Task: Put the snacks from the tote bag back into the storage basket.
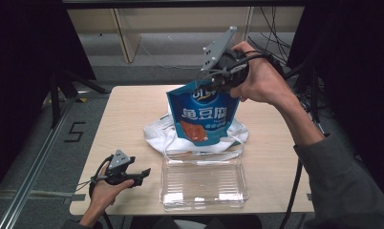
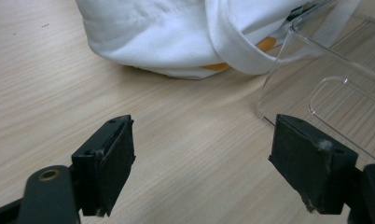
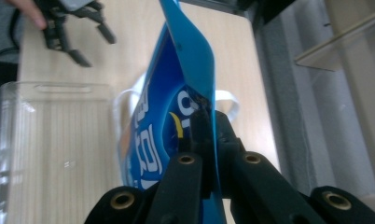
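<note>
Right tongs (image 1: pixel 214 82) clamped on blue snack bag (image 1: pixel 204 114); left tongs (image 2: pixel 204 163) wide open.

The blue snack pouch (image 1: pixel 203 114) hides the middle of the white cloth bag (image 1: pixel 156 136) behind it. In the right gripper view the pouch's top and bottom run off the picture. The clear plastic tray (image 2: pixel 325 93) is cut at the left gripper view's right edge.

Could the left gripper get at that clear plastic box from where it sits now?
Probably yes. The left gripper rests open on the table just beside the clear plastic box, with bare tabletop between its jaws and the box's corner. The blue snack bag hangs higher up, clamped in the right gripper.
</note>
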`<state>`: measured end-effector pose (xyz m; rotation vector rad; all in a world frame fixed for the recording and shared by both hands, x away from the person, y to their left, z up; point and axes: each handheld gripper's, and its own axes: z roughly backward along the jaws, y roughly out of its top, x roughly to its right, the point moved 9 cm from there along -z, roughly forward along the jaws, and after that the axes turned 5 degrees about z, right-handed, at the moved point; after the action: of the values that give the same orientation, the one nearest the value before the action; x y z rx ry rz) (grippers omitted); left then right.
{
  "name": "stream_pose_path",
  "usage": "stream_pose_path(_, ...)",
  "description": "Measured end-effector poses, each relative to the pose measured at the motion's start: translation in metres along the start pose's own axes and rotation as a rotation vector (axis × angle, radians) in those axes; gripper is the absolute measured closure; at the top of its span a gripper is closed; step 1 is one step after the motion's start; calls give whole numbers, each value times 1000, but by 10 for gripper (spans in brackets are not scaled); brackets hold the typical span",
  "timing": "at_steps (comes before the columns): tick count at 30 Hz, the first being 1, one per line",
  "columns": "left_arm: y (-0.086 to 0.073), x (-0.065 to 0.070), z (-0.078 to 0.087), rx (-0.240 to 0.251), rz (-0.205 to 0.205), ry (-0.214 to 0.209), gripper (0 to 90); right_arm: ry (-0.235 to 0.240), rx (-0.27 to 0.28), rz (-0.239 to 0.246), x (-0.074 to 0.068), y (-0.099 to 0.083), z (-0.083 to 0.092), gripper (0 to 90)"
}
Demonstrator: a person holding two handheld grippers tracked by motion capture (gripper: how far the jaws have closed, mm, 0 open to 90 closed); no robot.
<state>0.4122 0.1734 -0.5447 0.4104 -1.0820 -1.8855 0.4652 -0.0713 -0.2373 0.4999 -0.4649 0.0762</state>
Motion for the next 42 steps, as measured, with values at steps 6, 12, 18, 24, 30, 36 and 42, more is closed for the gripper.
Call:
stream_pose_path(6,0,-1,2,4,1,8,209,27,-6,8,-20,-1,0,900)
stream_pose_path(12,0,-1,1,2,-4,5,209,66,8,-9,-39,-1,-4,900)
stream_pose_path(18,0,-3,1,-2,-14,7,209,87,-4,-18,-55,0,-6,900)
stream_pose_path(24,0,-2,1,-3,-14,3,209,108,5,16,-64,0,-8,900)
stream_pose_path(30,0,-2,1,-2,-18,2,208,135,0,-3,-76,-6,-15,900)
stream_pose_path(36,1,-1,0,3,-11,0,208,166,-4,-10,-83,-12,-25,900)
stream_pose_path(42,0,-2,1,-2,-19,3,208,174,6,-7,-86,-19,-39,900)
